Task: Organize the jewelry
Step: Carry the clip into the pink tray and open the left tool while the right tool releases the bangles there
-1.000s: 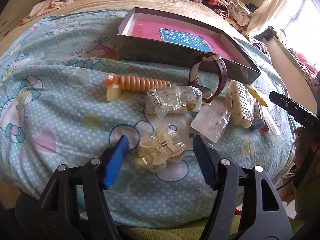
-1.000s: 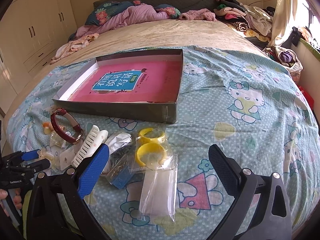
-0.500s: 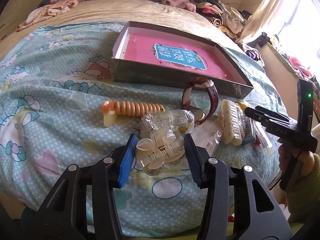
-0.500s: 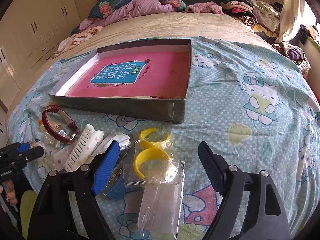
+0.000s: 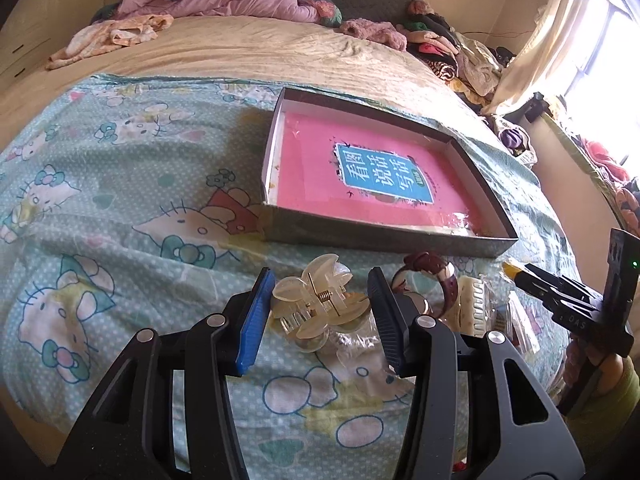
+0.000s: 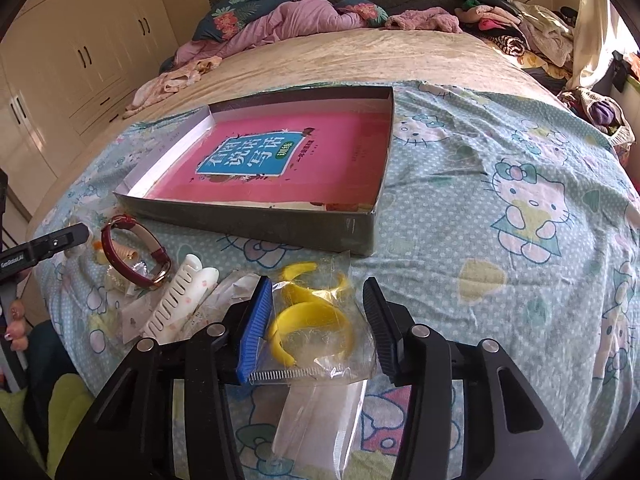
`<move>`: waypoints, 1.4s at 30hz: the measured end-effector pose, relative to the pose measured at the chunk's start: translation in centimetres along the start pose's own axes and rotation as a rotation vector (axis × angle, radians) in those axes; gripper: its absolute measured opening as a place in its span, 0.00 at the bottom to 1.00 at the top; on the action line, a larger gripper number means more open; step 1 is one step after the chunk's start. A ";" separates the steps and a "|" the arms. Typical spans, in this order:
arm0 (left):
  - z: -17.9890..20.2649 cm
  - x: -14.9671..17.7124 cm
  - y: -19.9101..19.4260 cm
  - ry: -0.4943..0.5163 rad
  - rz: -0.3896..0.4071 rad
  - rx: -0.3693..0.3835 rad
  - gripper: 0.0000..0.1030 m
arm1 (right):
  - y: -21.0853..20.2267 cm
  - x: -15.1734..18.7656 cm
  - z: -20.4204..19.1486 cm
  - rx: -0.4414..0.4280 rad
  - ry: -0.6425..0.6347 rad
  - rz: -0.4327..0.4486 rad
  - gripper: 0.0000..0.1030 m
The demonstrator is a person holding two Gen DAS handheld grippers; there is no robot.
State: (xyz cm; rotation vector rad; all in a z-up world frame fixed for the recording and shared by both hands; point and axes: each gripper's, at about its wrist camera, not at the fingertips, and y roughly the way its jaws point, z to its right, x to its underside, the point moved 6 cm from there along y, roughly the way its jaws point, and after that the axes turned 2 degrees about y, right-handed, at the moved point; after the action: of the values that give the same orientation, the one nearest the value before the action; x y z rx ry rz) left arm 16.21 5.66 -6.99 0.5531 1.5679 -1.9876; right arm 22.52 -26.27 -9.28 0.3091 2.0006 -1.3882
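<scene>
My left gripper (image 5: 320, 312) is shut on a clear claw hair clip (image 5: 316, 304) and holds it above the bedsheet, in front of the shallow box (image 5: 376, 236) with a pink book inside. My right gripper (image 6: 316, 320) is closed around a clear bag of yellow bangles (image 6: 312, 312) lying on the sheet. A maroon watch (image 6: 132, 256) and a white comb clip (image 6: 180, 296) lie to the left of it. The box also shows in the right wrist view (image 6: 280, 228).
More small plastic packets (image 6: 236, 284) lie among the jewelry. A long clear bag (image 6: 320, 416) lies under the right gripper. Piled clothes (image 6: 512, 24) and bedding (image 5: 224, 0) sit at the far end of the bed. The bed edge is near me.
My left gripper closed on the claw clip and lifted it toward the box. My right gripper moved forward and closed around the yellow bangle bag.
</scene>
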 end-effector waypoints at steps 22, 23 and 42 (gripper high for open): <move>0.7 -5.2 3.8 0.024 -0.004 -0.009 0.39 | 2.0 -8.2 -1.1 0.006 -0.034 0.113 0.44; 0.7 -5.4 4.2 0.029 -0.007 -0.016 0.39 | 2.4 -8.4 -1.1 0.009 -0.036 0.110 0.44; 1.3 -5.9 9.3 0.087 -0.081 -0.051 0.39 | 8.2 -8.9 -0.5 0.034 -0.030 0.016 0.44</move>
State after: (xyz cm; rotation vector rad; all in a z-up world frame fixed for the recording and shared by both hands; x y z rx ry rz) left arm 26.71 3.77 -9.98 0.5713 1.7138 -2.0012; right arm 33.40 -20.92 -9.56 0.3166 1.9476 -1.4108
